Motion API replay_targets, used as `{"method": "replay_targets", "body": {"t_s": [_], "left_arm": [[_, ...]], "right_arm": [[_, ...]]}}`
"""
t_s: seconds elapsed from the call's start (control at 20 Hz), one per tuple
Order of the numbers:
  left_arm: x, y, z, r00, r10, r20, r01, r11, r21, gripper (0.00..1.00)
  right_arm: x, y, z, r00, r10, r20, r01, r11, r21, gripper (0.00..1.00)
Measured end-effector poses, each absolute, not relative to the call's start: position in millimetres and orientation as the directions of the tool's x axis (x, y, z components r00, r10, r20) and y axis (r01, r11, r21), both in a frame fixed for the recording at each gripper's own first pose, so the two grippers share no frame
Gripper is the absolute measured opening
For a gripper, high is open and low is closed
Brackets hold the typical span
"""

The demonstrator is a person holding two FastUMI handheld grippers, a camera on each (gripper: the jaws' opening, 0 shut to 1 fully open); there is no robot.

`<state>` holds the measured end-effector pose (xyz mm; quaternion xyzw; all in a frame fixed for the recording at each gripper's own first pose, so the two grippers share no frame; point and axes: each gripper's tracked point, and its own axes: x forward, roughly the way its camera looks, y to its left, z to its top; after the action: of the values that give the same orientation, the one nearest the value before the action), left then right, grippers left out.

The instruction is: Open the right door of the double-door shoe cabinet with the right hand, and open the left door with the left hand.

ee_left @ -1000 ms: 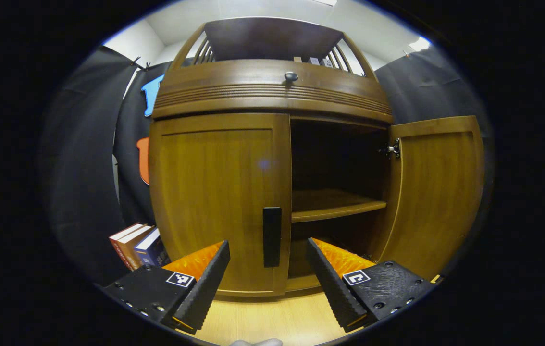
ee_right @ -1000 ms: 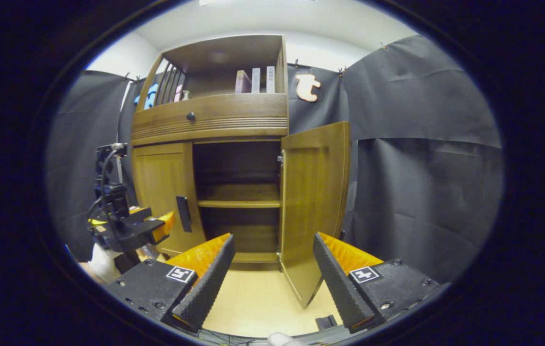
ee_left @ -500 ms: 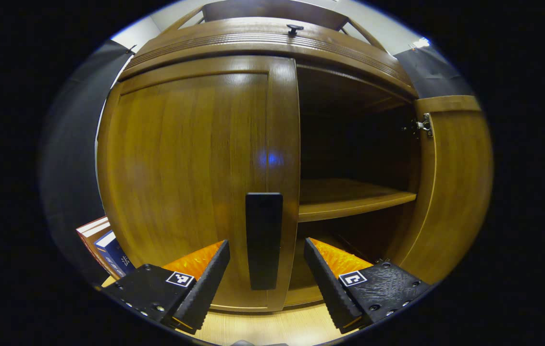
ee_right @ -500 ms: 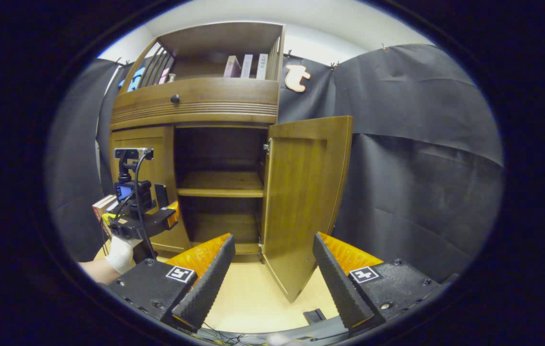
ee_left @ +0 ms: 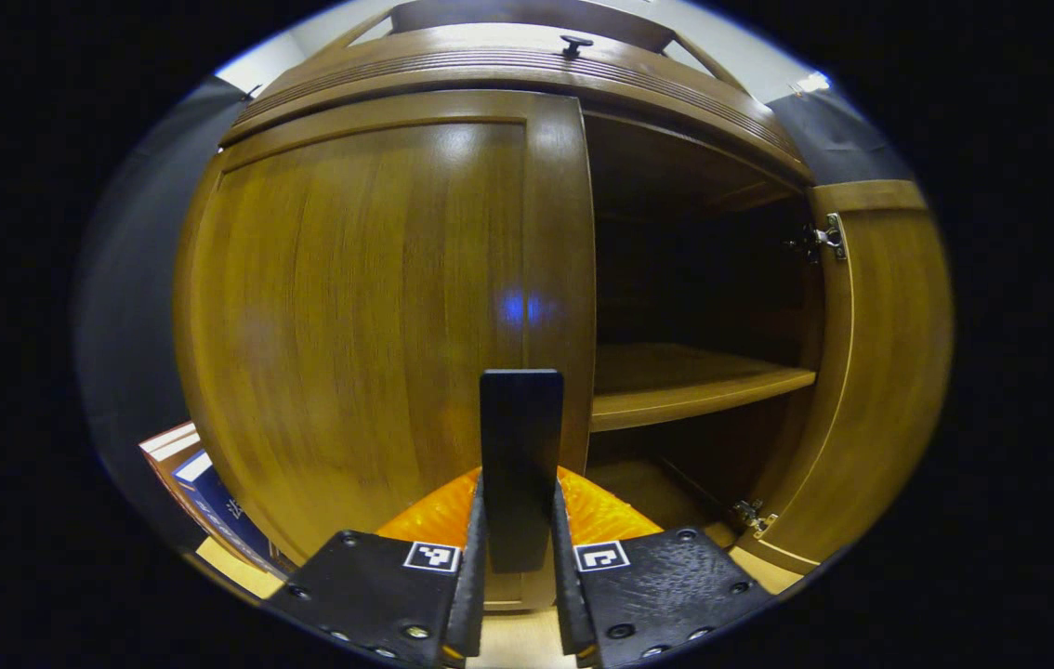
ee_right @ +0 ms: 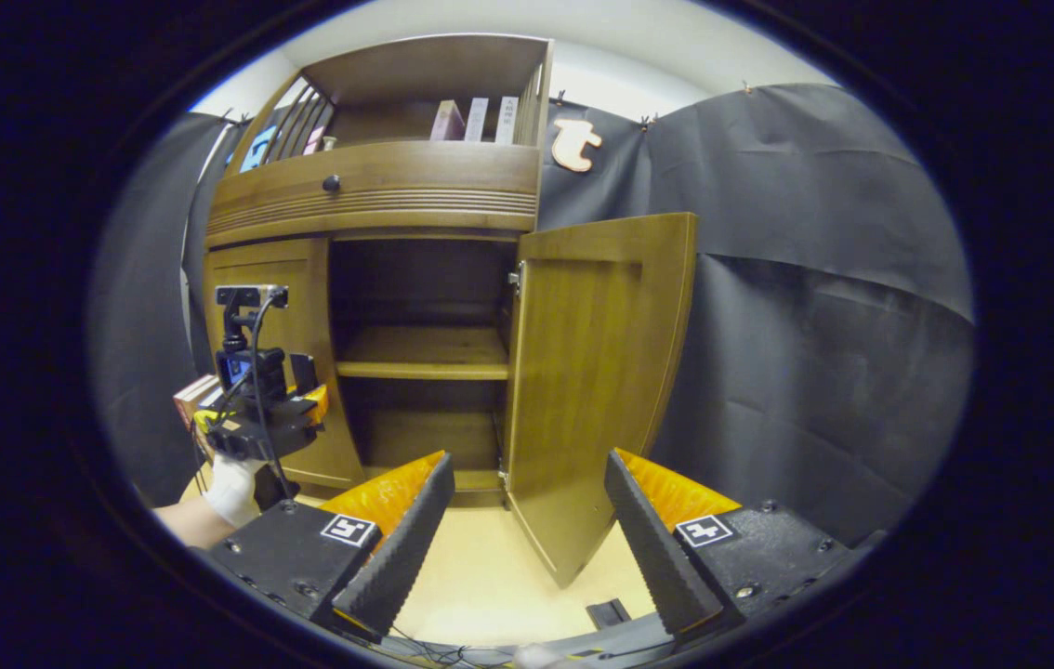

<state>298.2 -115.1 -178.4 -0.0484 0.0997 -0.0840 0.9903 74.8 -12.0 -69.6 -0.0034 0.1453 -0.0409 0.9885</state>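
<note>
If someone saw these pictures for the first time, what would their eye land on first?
Most likely the left gripper, shut on the dark handle of the closed left door, low in the middle of the left gripper view. Next, the right door standing wide open in the right gripper view, baring a dark interior with a wooden shelf. The right gripper hangs open in front of it, holding nothing.

two cameras, one close to the cabinet, one standing back.
the left gripper view looks straight at the left door (ee_left: 369,325) from very near, low at its handle (ee_left: 520,465). the right gripper view faces the shoe cabinet (ee_right: 378,279) from farther off. both share the open right door (ee_right: 592,390) and inner shelf (ee_right: 425,358).
</note>
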Motion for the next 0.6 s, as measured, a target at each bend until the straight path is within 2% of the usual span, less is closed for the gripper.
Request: {"method": "replay_targets", "body": {"t_s": [0.05,0.15,0.6], "left_arm": [[298,-114,-178,0.964,-0.184,-0.192,0.165,0.98,-0.111,0.27],[289,-112,-178,0.96,-0.205,-0.19,0.188,0.977,-0.104,0.21],[242,-103,-173,0.941,-0.285,-0.183,0.272,0.958,-0.093,0.21]], "right_arm": [[76,-10,-69,0.956,-0.075,-0.284,0.074,0.997,-0.017,1.0],[78,-6,-68,0.959,-0.06,-0.277,0.058,0.998,-0.014,1.0],[61,20,-76,0.961,-0.003,-0.276,0.0,1.0,-0.01,1.0]]}}
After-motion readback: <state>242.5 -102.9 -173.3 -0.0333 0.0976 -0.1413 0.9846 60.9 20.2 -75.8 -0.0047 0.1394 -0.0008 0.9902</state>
